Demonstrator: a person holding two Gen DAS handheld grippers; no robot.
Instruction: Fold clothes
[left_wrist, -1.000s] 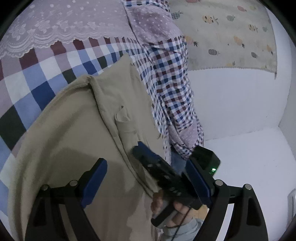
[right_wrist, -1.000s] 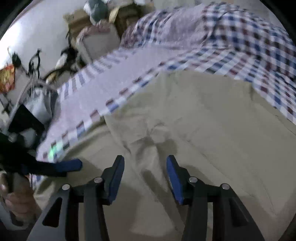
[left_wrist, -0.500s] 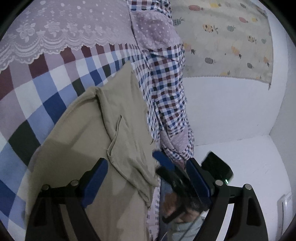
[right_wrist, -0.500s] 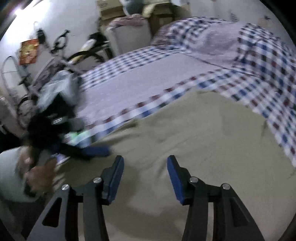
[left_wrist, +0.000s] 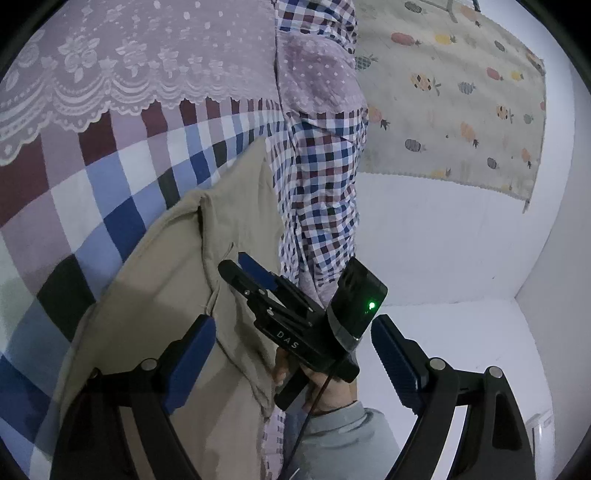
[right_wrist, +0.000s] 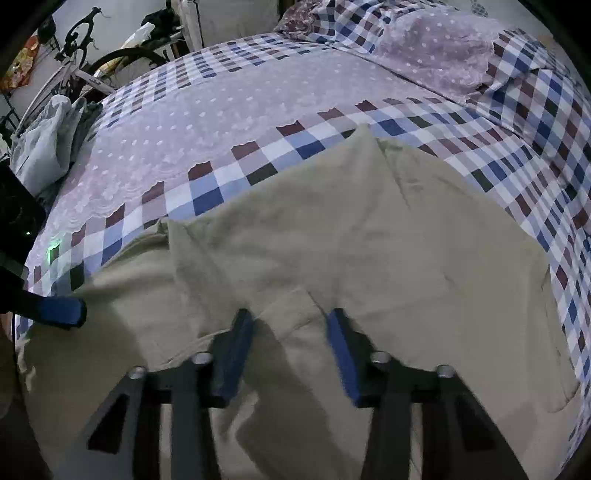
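A bed with a checkered quilt (right_wrist: 229, 177) is seen, with khaki trousers (right_wrist: 351, 240) spread flat across it. Both tongs are released: right tongs (right_wrist: 286, 350) poised over the fabric, left tongs (left_wrist: 291, 358) held above its edge.

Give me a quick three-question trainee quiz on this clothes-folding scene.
1. True or false: the right gripper is open.
2. What colour is the garment on the bed?
3. The left gripper is: A) open, holding nothing; B) shut on the garment; C) out of view.

Key: 1 true; 2 beige; 3 A.
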